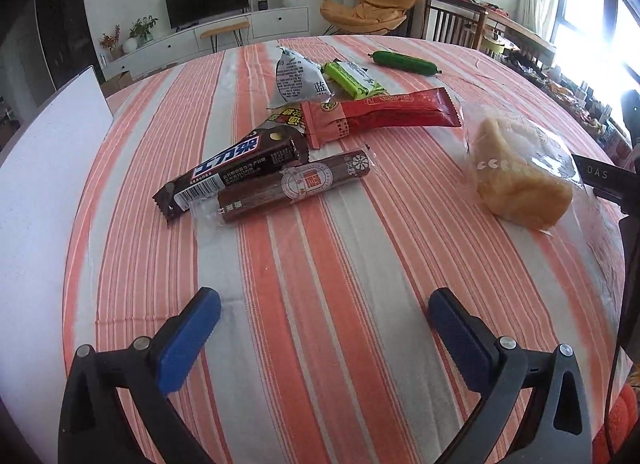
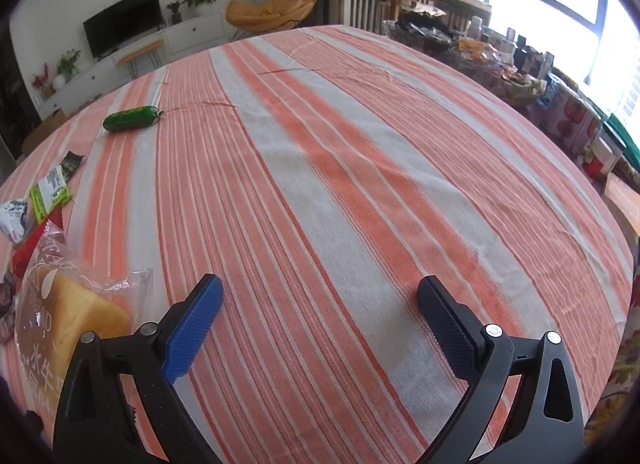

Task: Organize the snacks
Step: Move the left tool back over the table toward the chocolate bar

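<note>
Left tongs (image 1: 324, 328): jaws wide apart, nothing between them, over bare striped tabletop (image 1: 360, 264).
Right tongs (image 2: 320, 320): spread wide, empty, above open cloth.
Snack pile: chocolate bar (image 1: 232, 172) lies against brown sausage stick (image 1: 296, 188); red packet (image 1: 380, 114) just behind, seemingly overlapping the bar's far end.
Further back: white pouch (image 1: 298, 80) beside green bar (image 1: 352, 80); green sausage (image 1: 406, 62) apart.
Bagged bread (image 1: 520, 172): right of the pile, separate.
White board (image 1: 44, 168): at the left edge.
</note>
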Tool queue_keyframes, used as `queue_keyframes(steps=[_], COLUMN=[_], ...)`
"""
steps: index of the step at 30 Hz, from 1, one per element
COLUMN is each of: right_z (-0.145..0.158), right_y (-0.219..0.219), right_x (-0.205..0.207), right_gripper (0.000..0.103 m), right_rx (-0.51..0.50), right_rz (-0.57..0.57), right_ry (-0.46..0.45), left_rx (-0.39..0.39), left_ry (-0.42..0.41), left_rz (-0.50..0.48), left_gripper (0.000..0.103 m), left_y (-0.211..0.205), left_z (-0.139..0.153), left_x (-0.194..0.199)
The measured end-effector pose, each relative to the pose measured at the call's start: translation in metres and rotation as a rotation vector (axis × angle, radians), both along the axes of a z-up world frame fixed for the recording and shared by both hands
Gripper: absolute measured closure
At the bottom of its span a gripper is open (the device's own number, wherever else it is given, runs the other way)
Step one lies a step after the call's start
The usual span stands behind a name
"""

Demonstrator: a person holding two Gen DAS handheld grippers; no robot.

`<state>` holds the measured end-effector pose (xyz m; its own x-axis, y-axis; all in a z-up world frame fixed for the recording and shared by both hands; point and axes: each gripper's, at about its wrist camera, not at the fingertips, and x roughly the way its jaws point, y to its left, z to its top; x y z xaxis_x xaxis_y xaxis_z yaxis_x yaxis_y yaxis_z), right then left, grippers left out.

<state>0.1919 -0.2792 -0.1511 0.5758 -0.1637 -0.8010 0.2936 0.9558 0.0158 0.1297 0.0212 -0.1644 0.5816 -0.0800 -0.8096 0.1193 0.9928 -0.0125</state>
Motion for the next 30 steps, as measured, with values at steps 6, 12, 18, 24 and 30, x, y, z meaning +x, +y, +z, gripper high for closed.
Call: queue_keyframes(steps=[6, 12, 18, 24, 30], right_z=[0.0001, 0.0002, 0.0002, 0.0002, 0.0002], right_y=[0.0002, 0.0001, 0.0001, 0.0002, 0.0002], right_x=[-0.0004, -0.0005, -0.0005, -0.0004, 0.0000], right_gripper=[0.003, 0.003, 0.003, 0.003, 0.003], right_rx=[0.000, 0.000, 0.000, 0.000, 0.000], right_rz=[0.000, 0.000, 0.000, 0.000, 0.000], right_ry=[0.000, 0.000, 0.000, 0.000, 0.000], left_rx=[0.001, 0.002, 0.002, 0.002, 0.002], left_ry=[0.000, 0.001, 0.001, 0.001, 0.001], left_rz=[0.000, 0.000, -0.001, -0.001, -0.001], left_gripper=[0.000, 0.000, 0.000, 0.000, 0.000], left_y=[0.0028, 0.0027, 0.0028, 0.0027, 0.0027], left_z=[0.0019, 0.0017, 0.0019, 0.0020, 0.0018], left_x=[-0.0012, -0.0007, -0.0005, -0.0004, -0.0004])
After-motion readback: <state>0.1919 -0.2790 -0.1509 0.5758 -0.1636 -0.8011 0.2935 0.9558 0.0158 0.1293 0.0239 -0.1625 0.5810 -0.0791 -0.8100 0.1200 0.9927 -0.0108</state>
